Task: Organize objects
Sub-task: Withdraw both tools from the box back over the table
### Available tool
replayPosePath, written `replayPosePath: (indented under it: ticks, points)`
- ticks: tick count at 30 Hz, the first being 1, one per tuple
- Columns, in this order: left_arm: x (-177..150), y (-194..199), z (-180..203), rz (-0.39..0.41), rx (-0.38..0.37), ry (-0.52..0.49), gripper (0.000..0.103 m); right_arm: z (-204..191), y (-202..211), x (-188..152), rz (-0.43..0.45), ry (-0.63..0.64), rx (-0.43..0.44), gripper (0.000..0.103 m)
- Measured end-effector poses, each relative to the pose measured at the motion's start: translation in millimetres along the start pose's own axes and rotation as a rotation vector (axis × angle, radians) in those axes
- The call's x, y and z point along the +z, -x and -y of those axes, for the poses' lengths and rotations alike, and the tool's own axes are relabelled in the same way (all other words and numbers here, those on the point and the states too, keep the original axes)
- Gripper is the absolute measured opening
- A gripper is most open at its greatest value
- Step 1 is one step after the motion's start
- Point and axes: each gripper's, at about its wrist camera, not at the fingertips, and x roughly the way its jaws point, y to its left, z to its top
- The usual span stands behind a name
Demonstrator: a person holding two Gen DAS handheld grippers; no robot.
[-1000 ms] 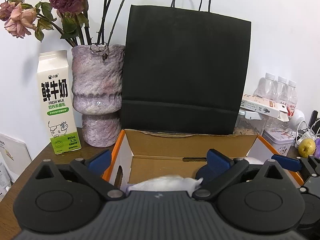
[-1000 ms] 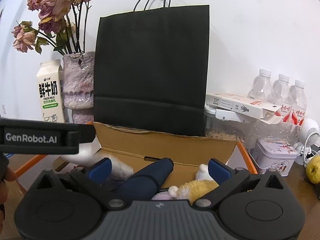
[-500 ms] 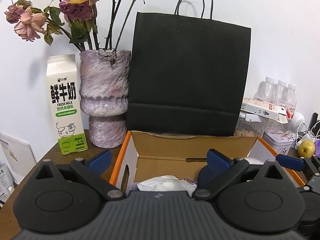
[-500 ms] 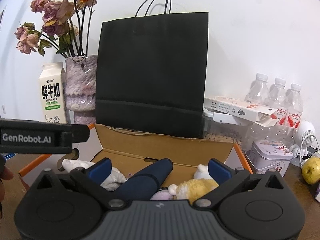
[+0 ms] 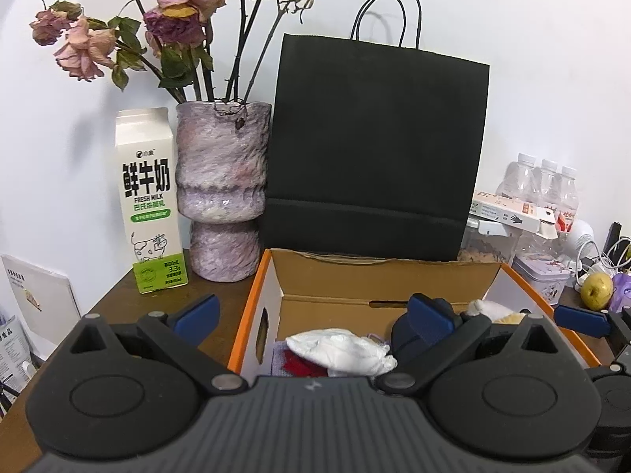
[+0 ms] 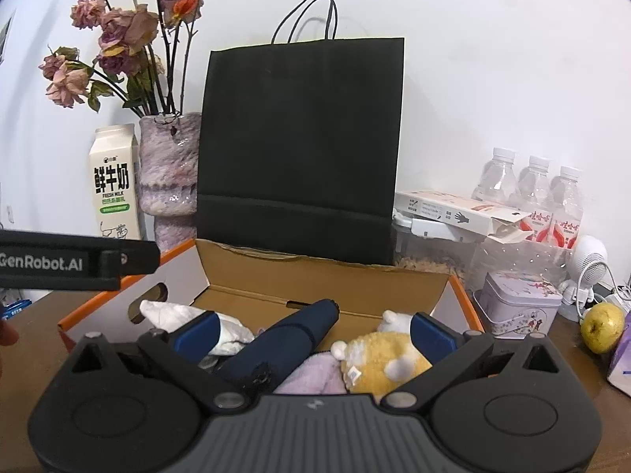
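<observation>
Open box (image 6: 323,276) holds white cloth (image 6: 173,313) at 9 o'clock, navy umbrella (image 6: 292,335) centre, plush (image 6: 378,358) at 3.

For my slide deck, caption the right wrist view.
Open right gripper above a cardboard box holding a folded umbrella and plush toy.
</observation>
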Motion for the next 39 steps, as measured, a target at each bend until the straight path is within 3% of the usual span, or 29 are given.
replayPosePath:
  ticks: [25, 39]
  points:
    - [-31.1, 92.0, -17.0, -0.03, -0.016, 0.013, 0.103, -3.2, 96.6, -27.3, -0.025, -0.041, 0.017, 0.103]
    - [-64.2, 156.2, -18.5, -0.037, -0.029, 0.009, 0.103, -12.3, 162.5, -49.2, -0.037, -0.054, 0.015, 0.103]
